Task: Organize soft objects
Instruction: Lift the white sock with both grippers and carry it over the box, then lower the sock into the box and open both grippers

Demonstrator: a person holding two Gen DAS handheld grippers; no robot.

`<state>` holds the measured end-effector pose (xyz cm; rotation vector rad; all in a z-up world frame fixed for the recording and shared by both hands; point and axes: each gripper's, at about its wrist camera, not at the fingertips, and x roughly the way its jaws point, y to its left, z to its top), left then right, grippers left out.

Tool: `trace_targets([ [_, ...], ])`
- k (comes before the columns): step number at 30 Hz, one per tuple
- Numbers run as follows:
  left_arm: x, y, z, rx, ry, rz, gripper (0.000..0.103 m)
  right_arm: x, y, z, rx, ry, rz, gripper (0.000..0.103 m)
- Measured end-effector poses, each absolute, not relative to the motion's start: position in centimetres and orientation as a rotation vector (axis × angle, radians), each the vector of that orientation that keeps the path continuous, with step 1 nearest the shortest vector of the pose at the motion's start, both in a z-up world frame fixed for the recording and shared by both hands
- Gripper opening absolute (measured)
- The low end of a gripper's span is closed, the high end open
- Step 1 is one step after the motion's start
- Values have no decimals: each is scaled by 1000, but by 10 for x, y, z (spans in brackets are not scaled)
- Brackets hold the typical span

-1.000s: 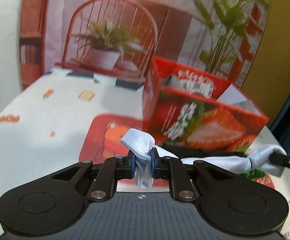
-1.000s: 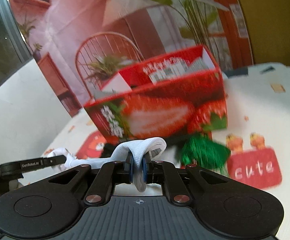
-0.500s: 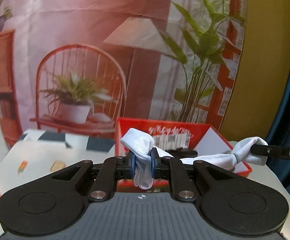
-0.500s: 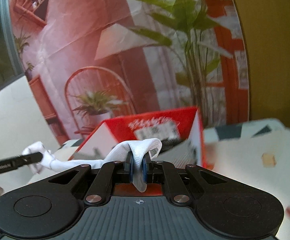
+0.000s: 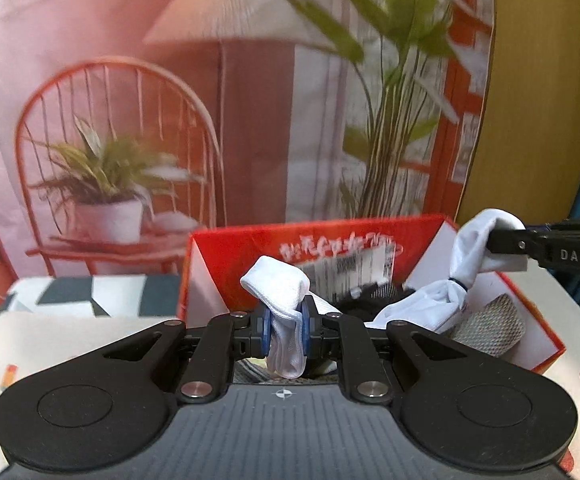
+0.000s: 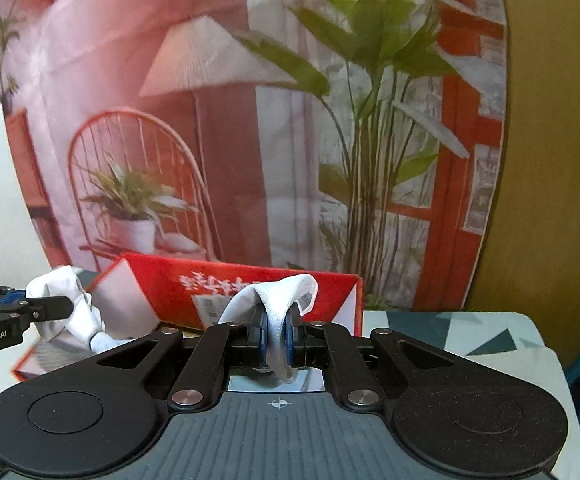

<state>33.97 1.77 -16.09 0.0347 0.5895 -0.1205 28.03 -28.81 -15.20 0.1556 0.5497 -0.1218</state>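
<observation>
Nearest me: my left tool point(image 5: 286, 326) is pressed together, pinching one end of the white knotted fabric piece point(image 5: 280, 300), w/ a loose tail hanging down btwn the blue pads. My right tool point(image 6: 276, 330) is likewise pinching the other end, fabric looped up over the pads. The cloth spans btwn the two, sagging in the middle, w/ a knot or band approx mid-length; can't tell which.

Further out, 12 o'clock from the left tool: the open red cardboard box w/ strawberry print point(image 5: 226, 264) on the desk w/ the pale patterned cover point(image 6: 470, 332). The cloth's middle droops inside the box opening, over a beige mesh-textured soft item point(image 5: 494, 324) at about 2 o'clock and smth dark at the bottom; too blurred to name.

Progress, my guess: at least one soft item already boxed, this white piece carried over the box but not yet let go. Left: lower, release both ends, then any remaining items outside, which I can't see from here. Beyond, the printed backdrop w/ chair and plants.
</observation>
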Motion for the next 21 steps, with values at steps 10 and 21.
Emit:
trace_targets([
  [10, 364, 16, -186, 84, 668, -114, 15, 311, -285, -186, 126, 627, -111, 8],
  [21, 364, 21, -184, 76, 693, -147, 24, 309, -275, -197, 98, 678, -94, 14],
])
